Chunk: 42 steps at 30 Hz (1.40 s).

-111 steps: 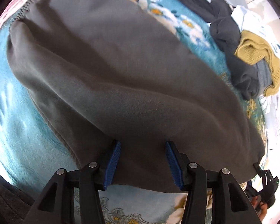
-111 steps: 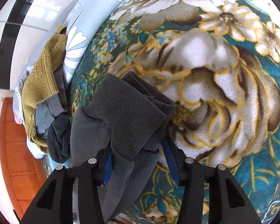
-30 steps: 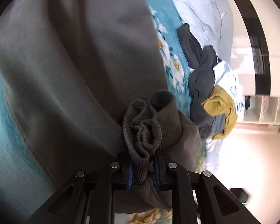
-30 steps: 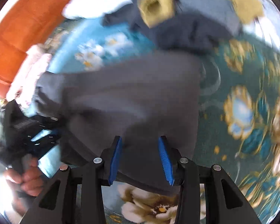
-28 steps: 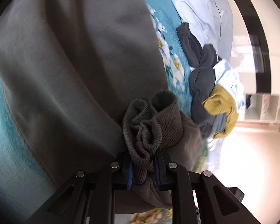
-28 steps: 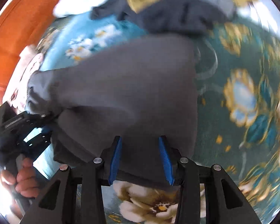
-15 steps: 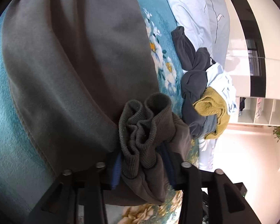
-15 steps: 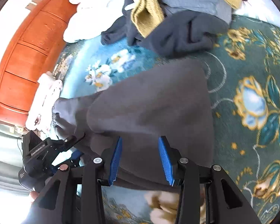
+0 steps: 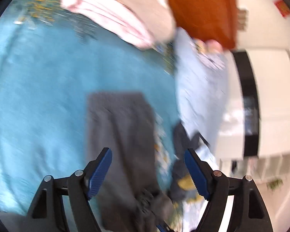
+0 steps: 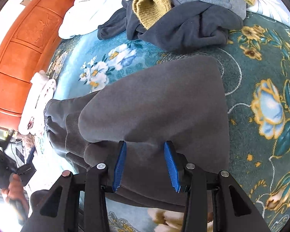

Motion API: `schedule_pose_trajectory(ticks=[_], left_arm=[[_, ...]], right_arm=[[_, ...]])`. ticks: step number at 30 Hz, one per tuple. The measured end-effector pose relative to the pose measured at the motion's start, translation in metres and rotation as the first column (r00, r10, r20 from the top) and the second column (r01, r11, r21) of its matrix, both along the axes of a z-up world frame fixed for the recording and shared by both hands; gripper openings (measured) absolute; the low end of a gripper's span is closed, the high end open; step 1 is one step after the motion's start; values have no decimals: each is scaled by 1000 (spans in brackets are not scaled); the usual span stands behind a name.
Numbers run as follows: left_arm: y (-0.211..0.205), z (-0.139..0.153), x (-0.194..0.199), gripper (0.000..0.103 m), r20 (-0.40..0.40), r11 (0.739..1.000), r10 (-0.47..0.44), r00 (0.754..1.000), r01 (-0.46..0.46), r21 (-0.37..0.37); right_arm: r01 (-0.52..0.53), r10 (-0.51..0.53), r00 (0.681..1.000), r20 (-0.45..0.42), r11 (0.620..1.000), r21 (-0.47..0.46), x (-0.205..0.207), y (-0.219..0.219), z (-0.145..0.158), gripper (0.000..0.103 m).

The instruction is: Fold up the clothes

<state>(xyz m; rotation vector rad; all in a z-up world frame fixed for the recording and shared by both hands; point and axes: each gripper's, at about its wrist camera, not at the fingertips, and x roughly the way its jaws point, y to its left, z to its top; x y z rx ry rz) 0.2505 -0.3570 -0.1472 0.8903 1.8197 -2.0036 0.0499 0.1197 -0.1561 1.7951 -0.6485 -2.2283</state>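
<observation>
The right gripper (image 10: 145,164) stood with its jaws parted over the near edge of the grey sweatpants (image 10: 154,104), holding nothing, the blue pads resting on or just above the cloth. The left gripper (image 9: 147,172) hung wide open and empty above the same garment, in a view too smeared to say how high. The sweatpants lay on the floral blanket (image 10: 264,106), doubled over so an upper layer covered a lower one. They looked like thick fleece: soft, limp, fairly heavy for cloth, not slippery, likely to sag between two holds. The best grips were probably the ribbed cuffs (image 10: 75,135) or the corners of the folded edge, where several layers bunch. In the right view the long axis ran from those cuffs at the left to the fold at the right. Beyond lay a heap of clothes (image 10: 183,15), dark fleece and a mustard knit, against the orange headboard (image 10: 23,44).
</observation>
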Motion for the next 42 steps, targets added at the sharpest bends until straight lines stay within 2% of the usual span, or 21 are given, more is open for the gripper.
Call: schedule_pose_trajectory(ticks=[5, 10, 17, 20, 23, 25, 27, 30, 33, 35, 37, 40, 42], left_arm=[[-22, -38, 6, 80, 68, 990, 86, 994, -93, 107], [-18, -61, -31, 81, 95, 991, 33, 995, -46, 130], [-14, -79, -67, 81, 204, 998, -66, 977, 60, 37], [-13, -79, -74, 78, 212, 996, -84, 974, 84, 6], [-10, -76, -75, 60, 233, 992, -106, 967, 118, -36], [-9, -72, -74, 51, 248, 990, -109, 963, 128, -61], [-7, -63, -71, 45, 226, 987, -105, 968, 130, -96], [6, -32, -74, 39, 188, 956, -130, 974, 173, -235], [44, 21, -73, 38, 115, 874, -187, 976, 218, -434], [75, 58, -76, 37, 79, 800, -243, 967, 246, -548], [124, 92, -84, 37, 77, 684, -339, 938, 302, -664], [199, 140, -95, 37, 104, 470, -476, 873, 353, -809], [242, 143, -103, 37, 153, 364, -535, 831, 390, -846]], right_arm=[[-15, 15, 1000, 11, 1000, 17, -2, -4, -2, 42], [-25, 24, 1000, 19, 1000, 15, -6, -5, -1, 42], [-26, 25, 999, 27, 1000, 16, -6, -5, -1, 42], [-14, 13, 1000, 24, 1000, 26, -5, -3, 1, 42], [12, -12, 1000, 17, 999, 31, -5, 0, 3, 42], [25, -26, 1000, 13, 999, 32, -4, 2, 3, 42], [32, -32, 999, 11, 999, 30, -3, 3, 3, 42], [33, -33, 999, 1, 999, 27, -2, 4, 4, 42], [36, -36, 999, -13, 999, 28, -1, 8, 7, 42], [45, -44, 999, -23, 998, 36, -2, 11, 8, 42], [65, -63, 997, -37, 997, 42, -4, 18, 12, 42], [100, -97, 993, -61, 994, 51, -6, 30, 19, 42], [131, -126, 989, -83, 990, 54, -7, 41, 26, 42]])
